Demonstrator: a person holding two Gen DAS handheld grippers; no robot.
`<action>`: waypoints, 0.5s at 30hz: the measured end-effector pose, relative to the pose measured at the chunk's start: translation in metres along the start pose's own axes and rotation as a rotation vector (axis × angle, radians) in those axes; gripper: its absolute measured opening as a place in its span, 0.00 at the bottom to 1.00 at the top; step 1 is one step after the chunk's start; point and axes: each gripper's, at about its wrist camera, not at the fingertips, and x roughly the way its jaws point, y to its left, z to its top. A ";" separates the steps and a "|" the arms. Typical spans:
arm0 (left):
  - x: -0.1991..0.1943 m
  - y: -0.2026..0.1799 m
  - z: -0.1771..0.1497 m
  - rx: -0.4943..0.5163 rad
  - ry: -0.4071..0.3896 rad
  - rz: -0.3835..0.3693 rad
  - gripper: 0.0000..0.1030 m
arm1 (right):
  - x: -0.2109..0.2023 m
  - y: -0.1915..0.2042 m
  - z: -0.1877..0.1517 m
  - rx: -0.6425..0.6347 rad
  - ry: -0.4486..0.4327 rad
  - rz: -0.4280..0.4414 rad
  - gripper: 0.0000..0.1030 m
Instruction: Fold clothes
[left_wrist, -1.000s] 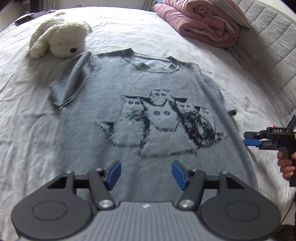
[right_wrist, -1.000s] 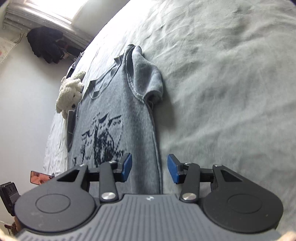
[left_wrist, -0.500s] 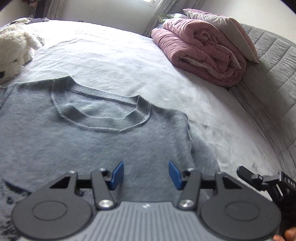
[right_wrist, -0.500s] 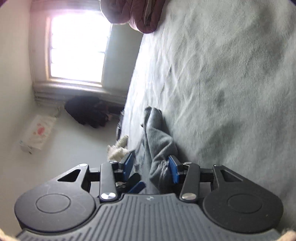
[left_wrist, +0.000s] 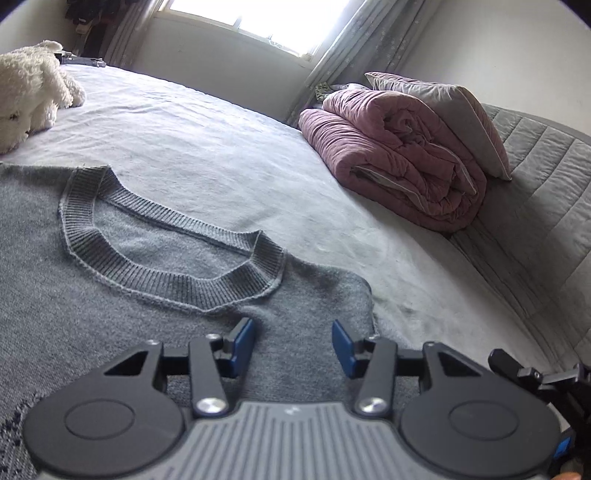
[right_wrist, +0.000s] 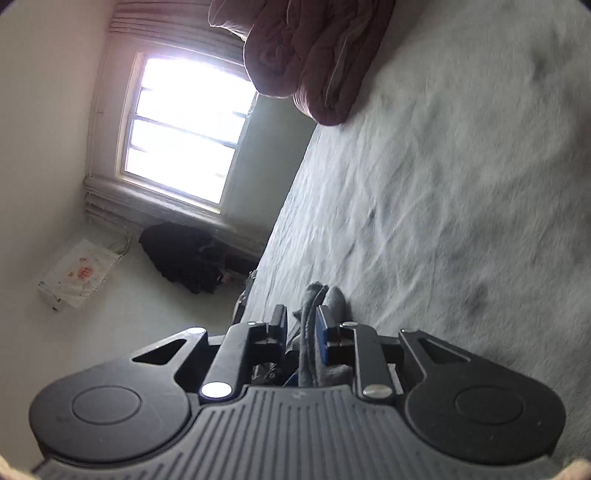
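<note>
Both grippers work one grey sweater (left_wrist: 110, 332) on the bed (left_wrist: 221, 147). Left gripper (left_wrist: 293, 341) hovers over its near-right shoulder, jaws apart and narrowing. Right gripper (right_wrist: 301, 325) is clamping onto a bunched fold.

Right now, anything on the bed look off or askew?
Nothing stands out. The sweater lies flat, collar neat; its sleeve is bunched only because the right gripper is closing on it. The blanket is folded, the pillow on it.

black tool (left_wrist: 293, 341), blue pads (left_wrist: 242, 341)
</note>
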 end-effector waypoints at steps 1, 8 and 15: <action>0.001 0.001 0.000 -0.006 0.001 -0.005 0.46 | 0.000 0.004 -0.002 -0.046 -0.015 -0.044 0.22; 0.002 0.000 -0.002 0.000 0.001 -0.002 0.46 | 0.019 0.011 -0.023 -0.140 0.063 -0.092 0.33; 0.002 -0.003 -0.003 0.015 -0.003 0.010 0.46 | 0.040 0.029 -0.050 -0.368 0.092 -0.208 0.15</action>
